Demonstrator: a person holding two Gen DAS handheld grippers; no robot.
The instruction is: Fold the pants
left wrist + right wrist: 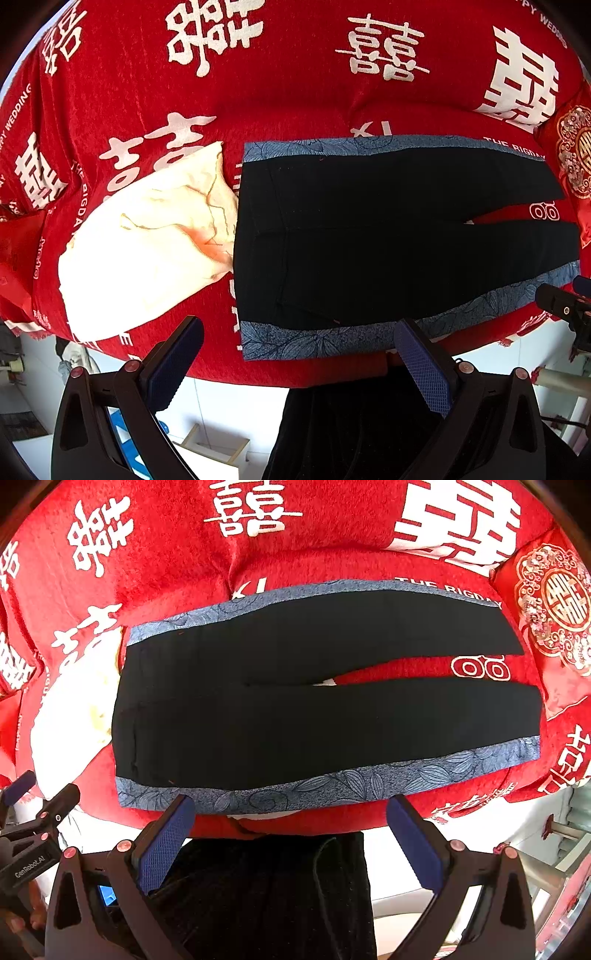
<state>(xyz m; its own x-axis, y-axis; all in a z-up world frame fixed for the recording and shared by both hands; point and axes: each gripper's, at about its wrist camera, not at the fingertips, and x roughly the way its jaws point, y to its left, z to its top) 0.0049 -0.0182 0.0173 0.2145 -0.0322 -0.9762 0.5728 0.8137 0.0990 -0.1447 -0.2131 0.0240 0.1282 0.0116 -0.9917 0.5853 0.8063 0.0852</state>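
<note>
In the left wrist view, the black pants (388,236) are lying flat on a red bedspread (295,92) printed with white characters. Their long axis is running left to right across the bed: the waistband is pointing left, and the two legs are stretching away to the right, splitting apart near the right side. A blue patterned stripe is running along each outer side seam, one toward the far edge of the bed and one toward the near edge. Just beside the waistband, on its left, a cream-coloured cloth (147,243) is lying crumpled and touching the pants' end. An embroidered red cushion (572,155) is sitting at the bed's right edge. The left tongs (299,350) are hanging spread wide over the near edge of the bed, pinching nothing, with the nearer blue stripe showing between the two blue pads. The right tongs (565,302) are peeking in at the right.

In the right wrist view, the pants (314,709) are again lying lengthwise left to right, waist left, leg ends right, and red bedspread (166,554) is showing in the gap between the legs. The cream cloth (70,716) is showing beyond the waistband, the cushion (554,602) beyond the leg ends. The right tongs (291,819) are hanging spread wide at the near edge, gripping nothing. The left tongs (33,790) are showing at the lower left; I cannot tell their state from this angle.
</note>
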